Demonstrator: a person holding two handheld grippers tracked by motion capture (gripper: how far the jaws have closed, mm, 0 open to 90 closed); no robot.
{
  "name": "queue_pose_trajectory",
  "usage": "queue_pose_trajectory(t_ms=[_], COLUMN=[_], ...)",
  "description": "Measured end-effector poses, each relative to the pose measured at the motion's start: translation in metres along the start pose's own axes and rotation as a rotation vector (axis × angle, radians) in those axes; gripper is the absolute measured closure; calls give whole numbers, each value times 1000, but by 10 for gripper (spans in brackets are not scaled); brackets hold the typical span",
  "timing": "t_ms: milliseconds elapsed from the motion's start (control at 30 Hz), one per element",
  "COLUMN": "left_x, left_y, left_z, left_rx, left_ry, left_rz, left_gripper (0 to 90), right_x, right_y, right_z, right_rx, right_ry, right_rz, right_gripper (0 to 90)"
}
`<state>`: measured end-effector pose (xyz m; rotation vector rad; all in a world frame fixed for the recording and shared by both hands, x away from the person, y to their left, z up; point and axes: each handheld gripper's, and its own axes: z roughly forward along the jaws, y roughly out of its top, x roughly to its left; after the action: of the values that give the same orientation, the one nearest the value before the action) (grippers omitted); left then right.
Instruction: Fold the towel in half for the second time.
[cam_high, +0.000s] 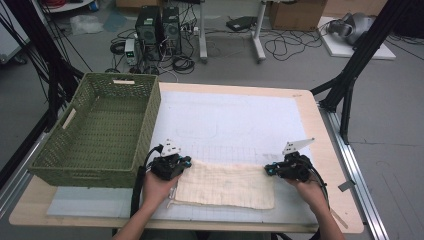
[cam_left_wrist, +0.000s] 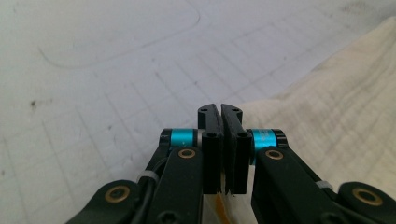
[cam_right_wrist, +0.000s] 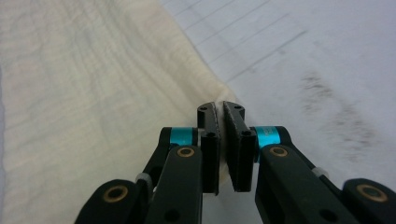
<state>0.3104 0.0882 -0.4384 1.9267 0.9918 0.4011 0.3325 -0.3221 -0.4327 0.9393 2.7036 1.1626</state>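
A cream cloth (cam_high: 225, 184) lies folded flat on the white gridded mat (cam_high: 225, 115) near the table's front edge. My left gripper (cam_high: 184, 162) sits at the cloth's far left corner, my right gripper (cam_high: 270, 170) at its far right corner. In the left gripper view the jaws (cam_left_wrist: 221, 109) stand pressed together at the cloth's (cam_left_wrist: 336, 93) edge, with a sliver of fabric between them low down. The right gripper view has the jaws (cam_right_wrist: 221, 107) shut on the cloth's (cam_right_wrist: 93, 93) corner, a pale strip of fabric pinched between the pads.
A green woven basket (cam_high: 147, 120) stands on the left part of the wooden table (cam_high: 327, 150), close to my left hand. Black frame legs, computers and cables are on the floor beyond the table's far edge.
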Motion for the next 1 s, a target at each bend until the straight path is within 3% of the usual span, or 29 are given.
queue_pose_trajectory(t_ms=[100,167,233,333,400,500,667,1000], left_x=[-2,1,5,15,20,20,12,-1], left_y=[10,19,27,29,26,25,27,15], left_z=[9,14,20,25,28,25,14,3], left_rx=[-32,-79,-92,-106,-86,-79,-128,-113], left_ry=[34,55,86,95,92,87,83,62], left_rz=[-1,-19,-30,-67,-71,-34,34,104], left_gripper=[867,867,867,867,867,866,865,863], right_x=[-11,-19,-25,-34,-37,-34,-25,-5], right_y=[9,17,23,20,15,13,12,-11], right_z=[-11,-20,-27,-20,-15,-14,-23,-27], right_rx=[-23,-50,-89,-83,-107,-116,-159,-192], right_ry=[-37,-68,-97,-99,-84,-69,-65,-20], right_rz=[16,22,30,68,91,95,52,46], right_gripper=[854,852,852,852,852,850,848,844])
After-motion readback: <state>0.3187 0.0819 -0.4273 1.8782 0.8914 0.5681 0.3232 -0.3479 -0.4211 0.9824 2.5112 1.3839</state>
